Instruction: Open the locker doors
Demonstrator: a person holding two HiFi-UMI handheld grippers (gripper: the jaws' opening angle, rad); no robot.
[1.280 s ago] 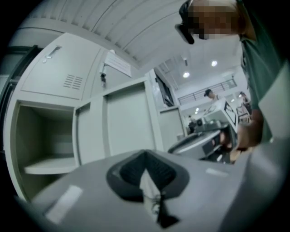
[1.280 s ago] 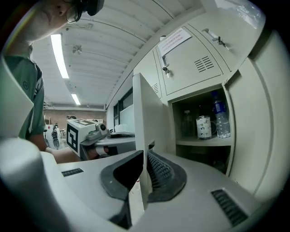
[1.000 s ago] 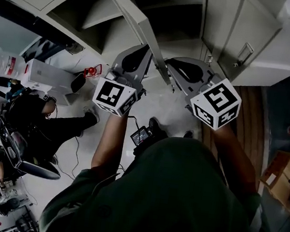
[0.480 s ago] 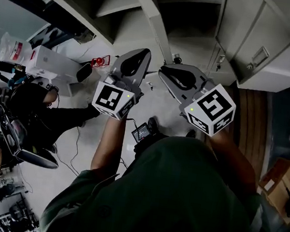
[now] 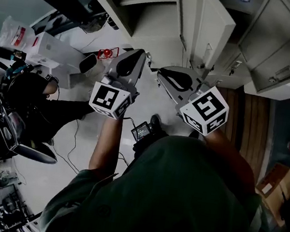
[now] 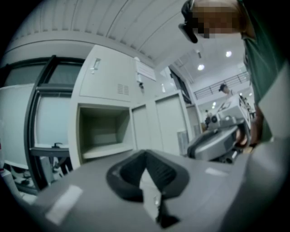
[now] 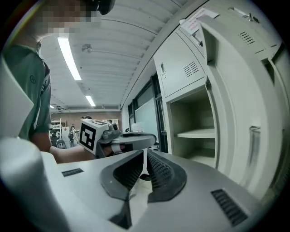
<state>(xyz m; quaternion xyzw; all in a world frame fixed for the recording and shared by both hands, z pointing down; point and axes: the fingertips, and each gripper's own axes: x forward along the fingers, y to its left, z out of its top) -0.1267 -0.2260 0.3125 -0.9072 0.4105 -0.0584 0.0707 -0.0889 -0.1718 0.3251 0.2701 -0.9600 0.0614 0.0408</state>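
Shut locker door (image 5: 289, 49) lay rightward
Empty, the left tongs (image 5: 138, 54) and right tongs (image 5: 162, 74) were pinched closed; the right sat nearer its handle (image 5: 279, 76).

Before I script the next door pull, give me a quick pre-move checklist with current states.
1. left gripper empty: ok, fingers shut on nothing.
2. right gripper empty: ok, fingers shut on nothing.
3. fingers open to take a handle: not ok, both pairs are shut.
4. middle door swung open: ok.
5. closed door at right, with its handle in sight: ok.
6. grippers apart from both doors: ok, neither touches.
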